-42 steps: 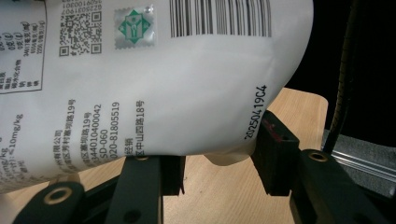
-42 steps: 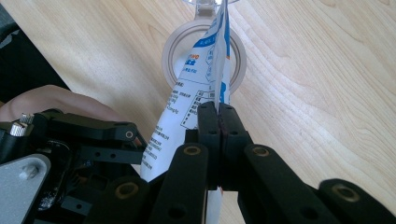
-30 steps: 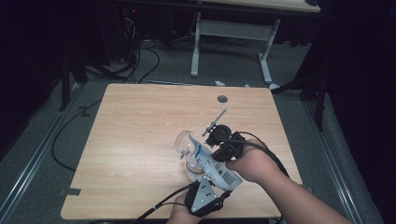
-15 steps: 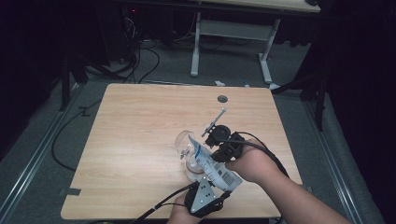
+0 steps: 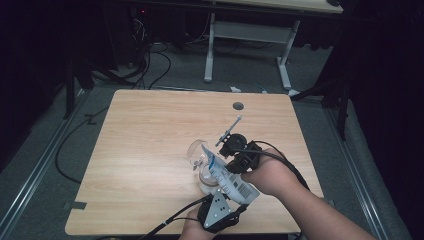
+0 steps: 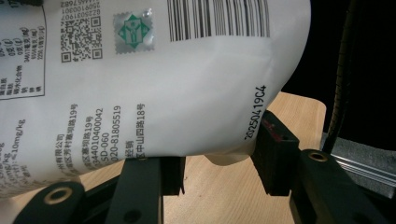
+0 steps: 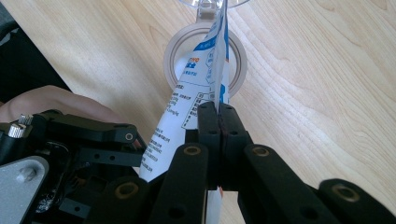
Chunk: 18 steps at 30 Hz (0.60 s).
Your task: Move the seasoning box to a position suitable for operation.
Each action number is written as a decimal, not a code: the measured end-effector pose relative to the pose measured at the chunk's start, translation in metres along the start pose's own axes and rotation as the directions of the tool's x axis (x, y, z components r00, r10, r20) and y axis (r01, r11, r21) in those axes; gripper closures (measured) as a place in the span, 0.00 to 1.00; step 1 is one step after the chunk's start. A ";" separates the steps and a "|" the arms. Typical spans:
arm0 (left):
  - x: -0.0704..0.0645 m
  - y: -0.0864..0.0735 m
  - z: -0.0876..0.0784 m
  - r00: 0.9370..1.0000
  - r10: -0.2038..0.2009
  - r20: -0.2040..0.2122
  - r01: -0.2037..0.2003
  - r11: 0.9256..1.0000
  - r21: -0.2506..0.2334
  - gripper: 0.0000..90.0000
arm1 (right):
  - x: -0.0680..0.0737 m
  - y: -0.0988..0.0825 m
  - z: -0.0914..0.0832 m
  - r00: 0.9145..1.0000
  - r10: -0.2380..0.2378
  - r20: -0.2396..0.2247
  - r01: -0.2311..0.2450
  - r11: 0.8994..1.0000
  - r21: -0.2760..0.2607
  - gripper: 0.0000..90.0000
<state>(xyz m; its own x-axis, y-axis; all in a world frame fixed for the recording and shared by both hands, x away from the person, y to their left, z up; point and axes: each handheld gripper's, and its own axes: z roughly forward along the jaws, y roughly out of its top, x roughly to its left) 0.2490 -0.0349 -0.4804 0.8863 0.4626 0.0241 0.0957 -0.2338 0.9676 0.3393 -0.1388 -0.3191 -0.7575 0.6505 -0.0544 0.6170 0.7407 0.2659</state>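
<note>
Right gripper point(image 7: 219, 123): jaws pressed flat together on the side seam of the white pouch point(image 7: 187, 116), pinching its edge; judged, this steers the pouch's upper end toward the glass.
Left gripper point(image 6: 212, 170): jaws part-way apart, clasping the bulging bottom of the pouch point(image 6: 154, 88) between them; judged, it carries the weight and lifts the base so the contents can run downhill.
Pouch: tilted, high end near the person, low end over the glass mouth; printed panel and barcode face up in the high view point(image 5: 227, 177).
Glass point(image 5: 199, 155): clear, lying tilted on the surface point(image 5: 150, 130) beside a tape roll point(image 7: 175, 51); contents cannot be told.
Pouch contents: hidden; the bottom looks full.
Metal rod point(image 5: 229, 131): lies apart, beyond the hands.
</note>
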 end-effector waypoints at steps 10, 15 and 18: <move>0.000 0.001 0.000 1.000 0.000 0.001 0.000 1.000 -0.003 0.66 | 0.000 0.000 -0.001 1.000 -0.004 0.004 0.004 1.000 -0.002 1.00; 0.000 0.002 0.000 1.000 0.000 0.001 0.000 1.000 -0.005 0.66 | 0.000 0.000 -0.001 1.000 -0.005 0.002 0.005 1.000 -0.004 1.00; 0.000 0.003 0.000 1.000 0.001 0.002 -0.001 1.000 -0.005 0.66 | 0.000 0.001 -0.002 1.000 -0.004 0.007 0.004 1.000 0.000 1.00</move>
<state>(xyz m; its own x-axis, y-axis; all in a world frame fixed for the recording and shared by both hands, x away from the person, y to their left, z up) 0.2491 -0.0354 -0.4780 0.8870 0.4611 0.0244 0.0927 -0.2295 0.9689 0.3391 -0.1384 -0.3169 -0.7586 0.6486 -0.0626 0.6138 0.7435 0.2656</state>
